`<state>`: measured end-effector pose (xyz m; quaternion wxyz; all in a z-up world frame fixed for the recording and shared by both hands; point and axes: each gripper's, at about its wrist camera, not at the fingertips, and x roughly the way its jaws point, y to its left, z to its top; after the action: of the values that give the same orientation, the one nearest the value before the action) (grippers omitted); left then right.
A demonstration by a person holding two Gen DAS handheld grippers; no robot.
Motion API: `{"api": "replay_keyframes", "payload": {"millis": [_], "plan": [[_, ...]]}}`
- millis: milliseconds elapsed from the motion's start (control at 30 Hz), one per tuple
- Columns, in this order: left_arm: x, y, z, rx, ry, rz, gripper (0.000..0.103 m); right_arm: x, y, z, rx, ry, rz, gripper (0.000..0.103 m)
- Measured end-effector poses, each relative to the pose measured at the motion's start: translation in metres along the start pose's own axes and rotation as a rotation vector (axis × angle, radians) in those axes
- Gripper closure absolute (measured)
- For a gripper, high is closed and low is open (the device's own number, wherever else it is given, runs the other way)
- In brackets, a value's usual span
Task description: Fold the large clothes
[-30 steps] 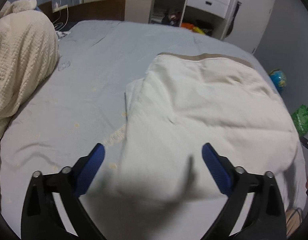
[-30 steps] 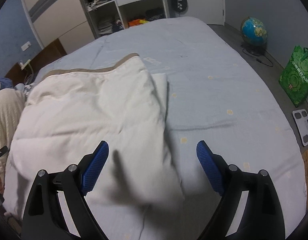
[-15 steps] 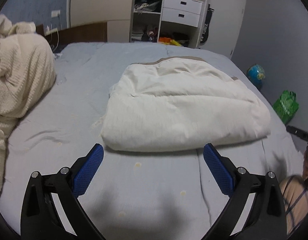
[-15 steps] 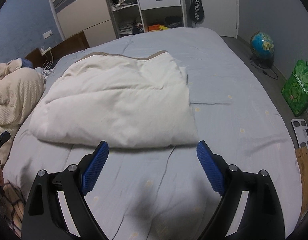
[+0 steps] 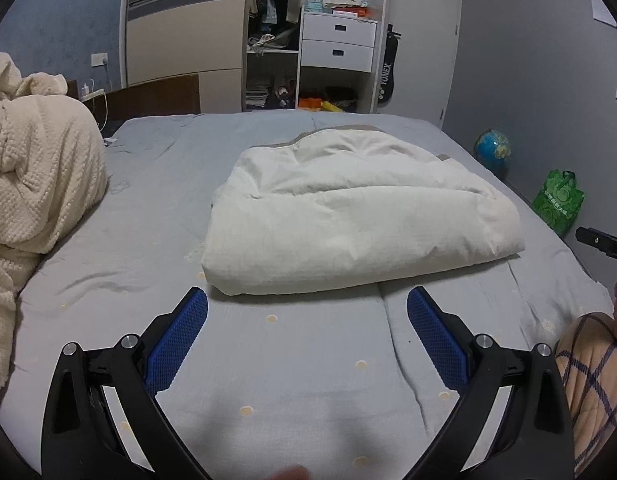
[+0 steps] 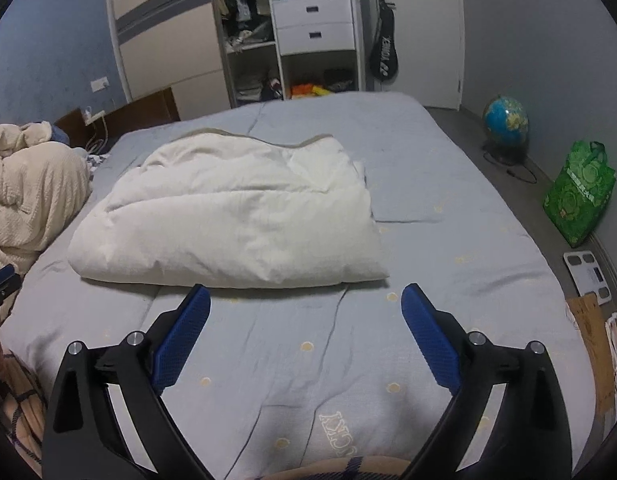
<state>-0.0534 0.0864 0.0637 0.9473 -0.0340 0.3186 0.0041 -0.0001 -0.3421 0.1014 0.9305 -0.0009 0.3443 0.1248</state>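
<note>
A folded white quilt (image 5: 356,216) with a tan border lies in the middle of the grey-blue bed (image 5: 292,380); it also shows in the right wrist view (image 6: 236,216). My left gripper (image 5: 307,300) is open and empty, above the sheet just short of the quilt's near edge. My right gripper (image 6: 305,296) is open and empty, also just short of the near edge. The tip of the right gripper shows at the right edge of the left wrist view (image 5: 604,242).
A cream knitted blanket (image 5: 32,184) is heaped on the bed's left side. An open wardrobe with white drawers (image 5: 336,46) stands behind the bed. A globe (image 6: 506,120), a green bag (image 6: 580,192) and a scale (image 6: 588,276) are on the floor at the right.
Both grippers have pulled back from over the quilt towards the bed's near edge and tilted up. The quilt lies folded as before. Both stay open.
</note>
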Motion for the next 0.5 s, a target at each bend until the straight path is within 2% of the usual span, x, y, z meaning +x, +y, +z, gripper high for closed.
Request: {"api": "replay_keyframes", "payload": {"millis": [233,500], "plan": [[0.008,-0.009,-0.003,0.021,0.017,0.025,0.007,0.006,0.013,-0.001,-0.067,0.021,-0.002,0.01],[0.015,-0.003,-0.004,-0.016,0.031,0.065,0.007,0.014,0.016,-0.002,-0.076,0.043,0.016,0.01]]}}
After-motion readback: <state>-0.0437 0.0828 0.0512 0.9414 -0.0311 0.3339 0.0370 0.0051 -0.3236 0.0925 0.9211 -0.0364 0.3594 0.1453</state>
